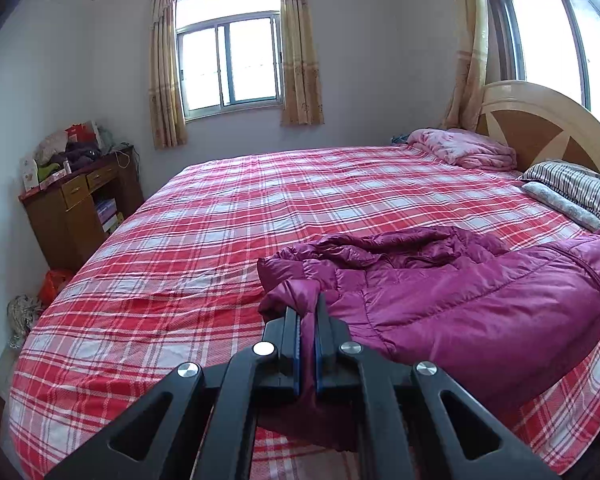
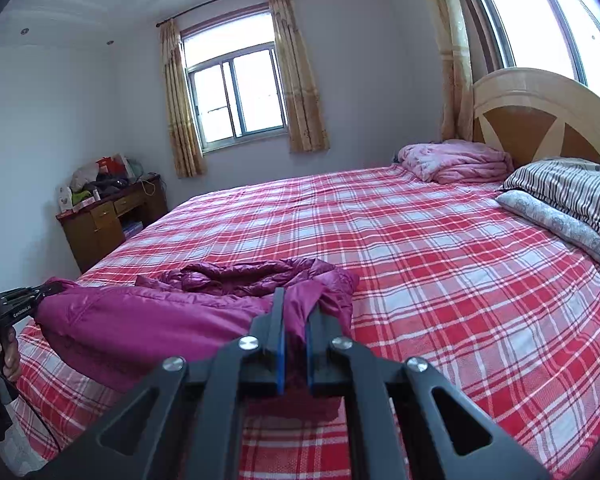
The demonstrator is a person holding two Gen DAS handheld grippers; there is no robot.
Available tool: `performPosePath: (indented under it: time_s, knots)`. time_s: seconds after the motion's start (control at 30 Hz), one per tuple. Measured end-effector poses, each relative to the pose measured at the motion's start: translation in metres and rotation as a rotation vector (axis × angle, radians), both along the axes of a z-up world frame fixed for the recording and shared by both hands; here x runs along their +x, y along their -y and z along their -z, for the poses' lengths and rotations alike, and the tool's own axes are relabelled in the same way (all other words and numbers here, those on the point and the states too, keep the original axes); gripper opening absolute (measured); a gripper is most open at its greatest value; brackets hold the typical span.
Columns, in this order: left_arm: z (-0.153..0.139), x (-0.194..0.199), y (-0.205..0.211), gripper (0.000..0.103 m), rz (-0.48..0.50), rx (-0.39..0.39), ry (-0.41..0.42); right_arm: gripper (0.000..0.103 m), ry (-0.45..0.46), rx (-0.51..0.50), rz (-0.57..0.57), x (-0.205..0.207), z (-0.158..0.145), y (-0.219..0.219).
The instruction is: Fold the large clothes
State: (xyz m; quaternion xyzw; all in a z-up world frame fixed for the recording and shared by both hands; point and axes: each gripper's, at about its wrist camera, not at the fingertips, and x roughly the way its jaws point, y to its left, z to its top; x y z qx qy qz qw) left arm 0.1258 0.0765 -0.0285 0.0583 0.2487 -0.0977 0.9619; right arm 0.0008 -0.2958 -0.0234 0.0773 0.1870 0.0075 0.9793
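Observation:
A magenta puffer jacket point(image 1: 460, 292) lies crumpled on the near side of the red plaid bed point(image 1: 260, 208). My left gripper point(image 1: 309, 308) is shut on a fold at the jacket's left edge, and the cloth hangs down between its fingers. In the right wrist view the same jacket point(image 2: 160, 312) stretches off to the left. My right gripper point(image 2: 296, 304) is shut on the jacket's right edge, lifted a little off the sheet. The left gripper point(image 2: 46, 290) shows at the far left of that view, clamped on the other end, with a hand point(image 2: 0, 356) on its handle.
A folded pink quilt point(image 1: 464, 146) and striped pillows point(image 1: 576, 190) lie by the wooden headboard point(image 1: 548, 128) at the right. A cluttered brown desk point(image 1: 80, 204) stands in the far left corner under the window. Most of the plaid sheet point(image 2: 440, 248) beyond the jacket is bare.

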Motion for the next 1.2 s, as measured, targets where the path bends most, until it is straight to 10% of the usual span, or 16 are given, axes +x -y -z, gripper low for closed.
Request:
performPosePath:
  time_s: [0.63,0.7,0.8,1.1,1.2]
  knots:
    - [0.058,0.181,0.026,0.016,-0.083,0.013,-0.170,0.008,-0.204,-0.006,0.069,0.180,0.060,0.026]
    - [0.050,0.180,0.022,0.033,-0.104,-0.011,-0.131,0.008,-0.218,-0.012,0.074,0.191,0.064,0.028]
    - [0.033,0.172,0.009,0.090,-0.227,-0.004,0.002,0.008,-0.240,-0.024,0.073,0.202,0.071,0.029]
    - [0.022,0.141,0.061,0.093,-0.202,0.150,0.219,0.008,-0.283,-0.013,0.099,0.244,0.074,0.026]
    - [0.042,0.154,0.090,0.093,-0.198,0.256,0.203,0.027,-0.310,0.009,0.144,0.253,0.078,0.029]
